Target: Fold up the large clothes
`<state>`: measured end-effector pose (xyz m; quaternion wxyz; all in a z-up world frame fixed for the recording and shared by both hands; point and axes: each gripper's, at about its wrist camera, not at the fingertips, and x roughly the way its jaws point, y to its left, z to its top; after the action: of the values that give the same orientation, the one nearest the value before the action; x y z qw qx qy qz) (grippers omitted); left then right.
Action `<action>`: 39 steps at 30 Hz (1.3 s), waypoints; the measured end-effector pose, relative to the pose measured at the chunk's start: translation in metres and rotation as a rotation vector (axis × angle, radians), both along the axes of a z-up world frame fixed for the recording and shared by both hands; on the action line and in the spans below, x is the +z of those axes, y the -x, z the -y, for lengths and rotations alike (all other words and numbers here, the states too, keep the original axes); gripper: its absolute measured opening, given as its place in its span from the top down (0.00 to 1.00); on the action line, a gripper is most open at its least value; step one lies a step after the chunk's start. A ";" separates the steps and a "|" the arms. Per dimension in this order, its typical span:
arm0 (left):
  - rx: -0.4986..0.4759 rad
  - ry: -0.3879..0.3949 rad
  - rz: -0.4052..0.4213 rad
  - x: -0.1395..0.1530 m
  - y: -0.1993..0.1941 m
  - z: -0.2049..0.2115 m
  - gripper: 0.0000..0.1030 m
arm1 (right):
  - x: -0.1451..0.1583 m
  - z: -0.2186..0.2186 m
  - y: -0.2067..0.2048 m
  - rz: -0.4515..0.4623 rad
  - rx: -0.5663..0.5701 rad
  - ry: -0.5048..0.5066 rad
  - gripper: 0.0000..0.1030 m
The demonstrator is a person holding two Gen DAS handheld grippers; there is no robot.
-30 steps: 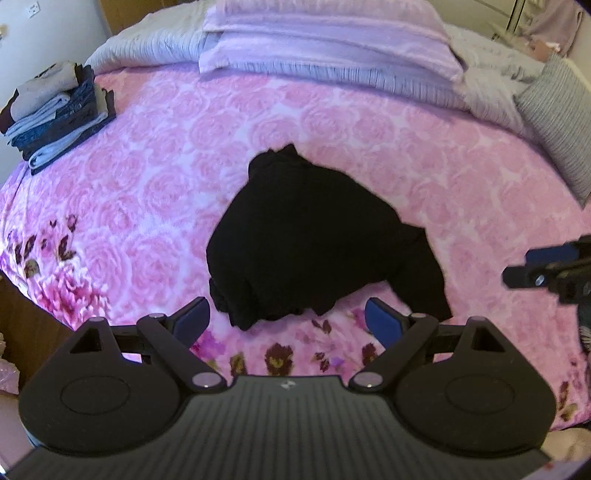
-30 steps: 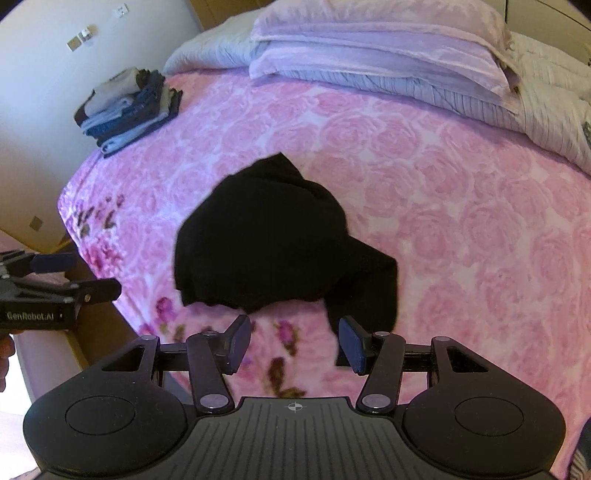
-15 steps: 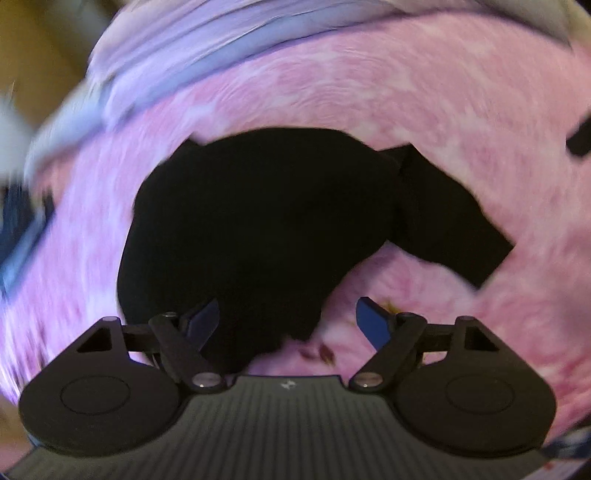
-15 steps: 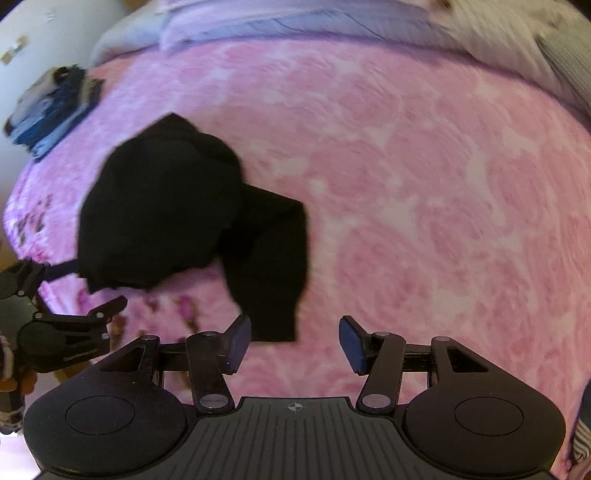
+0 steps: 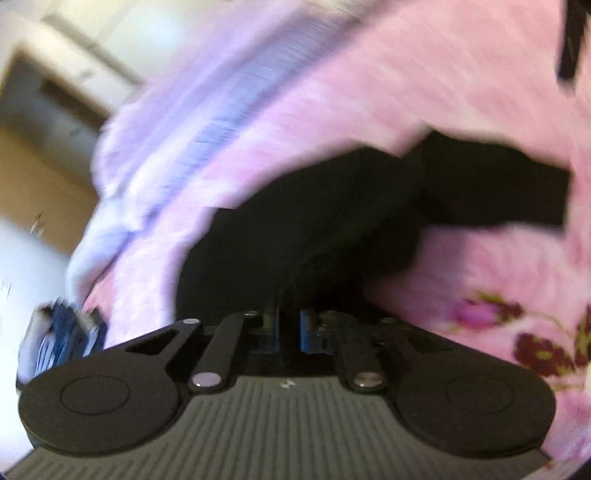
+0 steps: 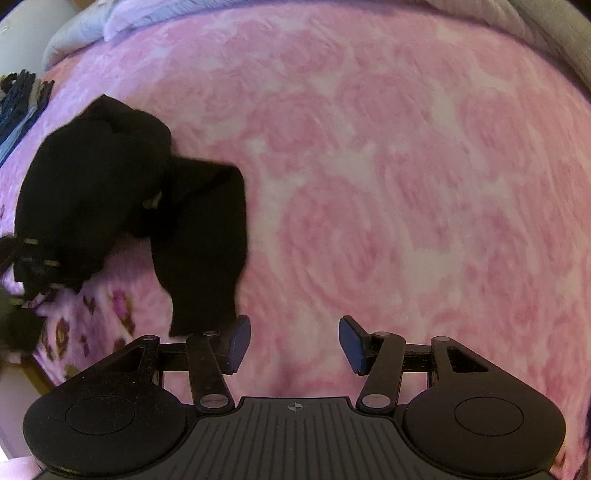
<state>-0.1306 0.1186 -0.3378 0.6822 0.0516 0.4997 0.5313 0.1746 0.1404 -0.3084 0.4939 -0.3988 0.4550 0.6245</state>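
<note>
A crumpled black garment [image 5: 332, 221] lies on the pink rose bedspread [image 6: 406, 184]. My left gripper [image 5: 290, 328] sits at the garment's near edge, its jaws closing with black fabric pinched between the blue pads. In the right wrist view the same garment [image 6: 92, 177] fills the left side, and the left gripper [image 6: 35, 266] shows at its lower left corner. One sleeve [image 6: 207, 251] stretches toward my right gripper [image 6: 294, 341]. That gripper stands open low over bare bedspread, its left pad just beside the sleeve's end, with nothing between its fingers.
A stack of folded clothes [image 6: 18, 99] rests at the bed's far left corner. Lilac pillows and a folded quilt [image 6: 147, 14] line the head of the bed. The bed's left edge [image 6: 40, 365] drops off beside the garment. The left wrist view is motion-blurred.
The left gripper dropped onto the garment's near edge, rolled, and its jaws came together on the fabric. The right gripper sank toward the bed beside the sleeve's end and stayed open.
</note>
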 end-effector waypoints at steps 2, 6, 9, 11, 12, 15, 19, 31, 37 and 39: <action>0.081 -0.041 0.092 0.036 0.036 -0.003 0.91 | 0.003 -0.013 0.008 -0.007 0.034 -0.059 0.51; 0.294 -0.061 0.246 0.088 0.123 -0.025 0.92 | 0.007 -0.035 0.040 -0.015 0.135 -0.186 0.51; 0.457 -0.012 0.331 0.091 0.178 -0.037 0.93 | 0.006 -0.046 0.071 -0.029 0.258 -0.282 0.51; 0.502 0.005 0.353 0.085 0.197 -0.039 0.93 | 0.002 -0.048 0.097 -0.019 0.371 -0.334 0.51; 0.524 0.021 0.365 0.080 0.205 -0.040 0.93 | -0.003 -0.047 0.109 -0.008 0.428 -0.356 0.51; 0.563 0.052 0.407 0.064 0.216 -0.034 0.93 | -0.015 -0.030 0.144 0.043 0.664 -0.432 0.51; 0.564 0.051 0.405 0.057 0.220 -0.027 0.93 | -0.038 0.005 0.174 0.134 0.974 -0.543 0.51; 0.514 0.021 0.322 0.040 0.213 -0.018 0.93 | -0.075 0.008 0.189 0.272 1.086 -0.924 1.00; 0.468 -0.086 0.405 0.102 0.208 -0.017 0.93 | 0.036 -0.028 0.146 0.095 0.730 -0.998 1.00; 0.428 -0.143 0.451 0.135 0.205 -0.018 0.93 | 0.079 -0.035 0.132 0.048 0.635 -1.068 1.00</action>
<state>-0.3353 0.1367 -0.2027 0.6433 -0.1261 0.2968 0.6944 0.0429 0.1758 -0.2299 0.4253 -0.2265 -0.0722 0.8732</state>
